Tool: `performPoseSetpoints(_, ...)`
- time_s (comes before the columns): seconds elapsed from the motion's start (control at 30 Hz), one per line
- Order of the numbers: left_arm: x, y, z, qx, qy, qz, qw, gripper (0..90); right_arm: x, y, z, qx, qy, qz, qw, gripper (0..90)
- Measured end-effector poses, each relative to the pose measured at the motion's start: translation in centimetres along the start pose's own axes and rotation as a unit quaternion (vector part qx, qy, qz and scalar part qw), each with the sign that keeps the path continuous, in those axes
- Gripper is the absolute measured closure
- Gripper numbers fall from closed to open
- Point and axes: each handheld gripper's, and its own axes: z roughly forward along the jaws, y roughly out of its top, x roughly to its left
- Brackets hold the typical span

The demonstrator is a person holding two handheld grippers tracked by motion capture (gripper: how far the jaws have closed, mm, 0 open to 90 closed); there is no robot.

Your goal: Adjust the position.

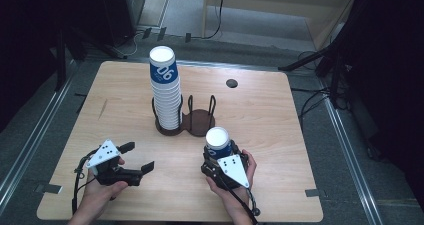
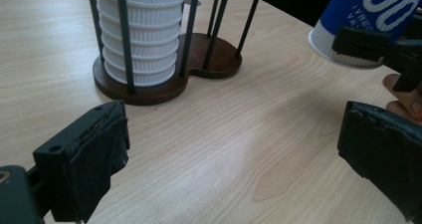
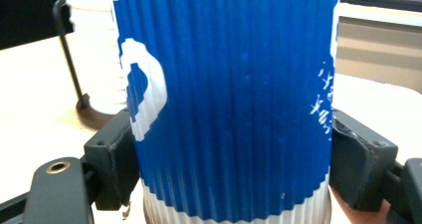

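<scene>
Left gripper (image 1: 139, 157) held low in left hand (image 1: 102, 187), jaws spread wide and bare, right gripper (image 1: 220, 155) upright in right hand (image 1: 230, 185), jaws clamped

blue cup (image 3: 229, 99) top, base cut off; print unreadable.

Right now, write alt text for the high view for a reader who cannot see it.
The right hand-held gripper is shut on a blue-and-white paper cup, held upright near the front of a wooden table. Behind it, a tall cup stack fills one side of a dark two-slot wire holder. The left hand-held gripper is open, holding nothing.
</scene>
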Motion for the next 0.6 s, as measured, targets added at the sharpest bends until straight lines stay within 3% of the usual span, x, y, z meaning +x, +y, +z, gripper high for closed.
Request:
performPoseSetpoints(0.17, -0.7, 0.4, 0.2, 0.002, -0.003, 0.012, 0.9999, 0.5, 1.3, -0.5, 0.1, 0.006, 0.016, -0.016, 0.9997, 19.1)
performPoseSetpoints(0.47, -1.3, 1.0, 0.5, 0.005, -0.005, 0.011, 0.9999, 0.5, 2.5, -0.9, 0.3, 0.011, 0.025, -0.034, 0.9991, 19.0)
performPoseSetpoints(0.6, -1.6, 1.2, 0.5, -0.003, -0.004, 0.017, 0.9998, 6.4, 2.9, -1.1, 0.3, 0.012, 0.021, -0.048, 0.9985, 19.0)
